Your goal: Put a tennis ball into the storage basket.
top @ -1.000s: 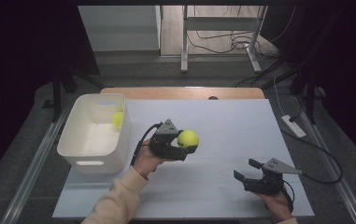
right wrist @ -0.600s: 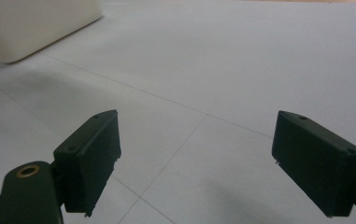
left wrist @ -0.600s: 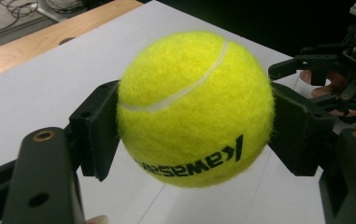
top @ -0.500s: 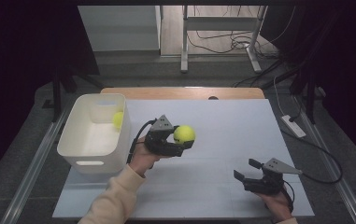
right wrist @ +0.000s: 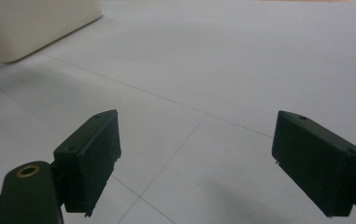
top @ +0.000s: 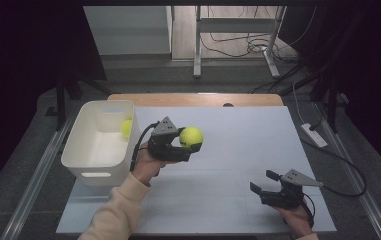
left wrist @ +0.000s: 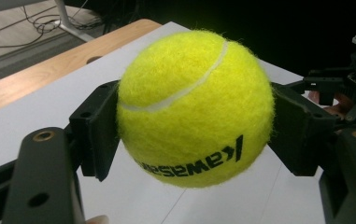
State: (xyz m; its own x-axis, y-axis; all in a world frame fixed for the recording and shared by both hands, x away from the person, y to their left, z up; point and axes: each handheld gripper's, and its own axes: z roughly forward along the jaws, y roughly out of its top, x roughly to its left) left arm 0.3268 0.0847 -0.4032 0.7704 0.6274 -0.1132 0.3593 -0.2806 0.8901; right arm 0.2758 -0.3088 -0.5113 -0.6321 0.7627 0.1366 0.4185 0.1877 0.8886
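The fuzzy yellow tennis ball (left wrist: 195, 108) (black lettering reads "Kawasaki", upside down to my camera) sits clamped between my left gripper's (top: 170, 142) jaws, held above the white table (top: 238, 130) just beside the white plastic bin (top: 98, 145), which holds a second yellow ball (top: 126, 128). My right gripper (top: 273, 187) rests low near the table's front edge, jaws apart.

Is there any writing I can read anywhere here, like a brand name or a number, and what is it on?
"Kawasa...": black print on the yellow tennis ball held in the left hand-held gripper. It reads upside down in the left gripper view, and its end curves out of sight.
The second ball in the white bin: too small to show any print.
No other words, numbers or signs can be read.
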